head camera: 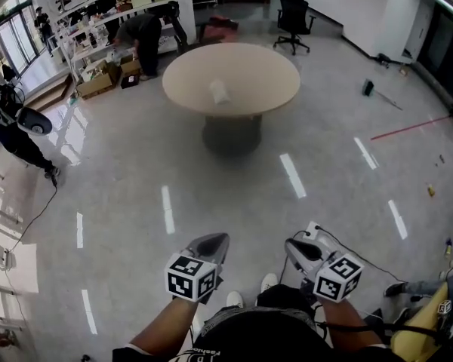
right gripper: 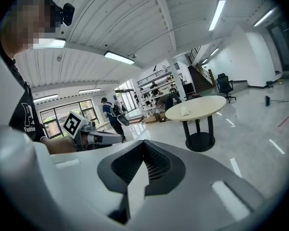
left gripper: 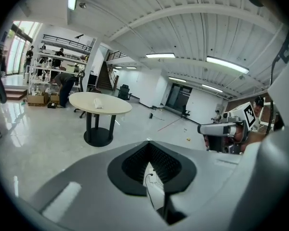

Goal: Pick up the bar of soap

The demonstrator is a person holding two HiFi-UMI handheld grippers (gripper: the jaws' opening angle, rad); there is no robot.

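Pale grey floor (head camera: 136,172) round the table: stone-like, high gloss, mirroring the ceiling lights.
Round beige table top (head camera: 249,66): smooth, matt; dark pedestal (head camera: 231,136) beneath it, dull.
White bar of soap (head camera: 220,91) on the table: finish too small to tell.
Grey left gripper (head camera: 215,241) and right gripper (head camera: 293,246), well short of the table: matt plastic shells, black ribbed pads (left gripper: 135,162).

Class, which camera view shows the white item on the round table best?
The head view: it looks down on the white item, clear against the round table. Both gripper views show only a small, distant shape seen side-on.
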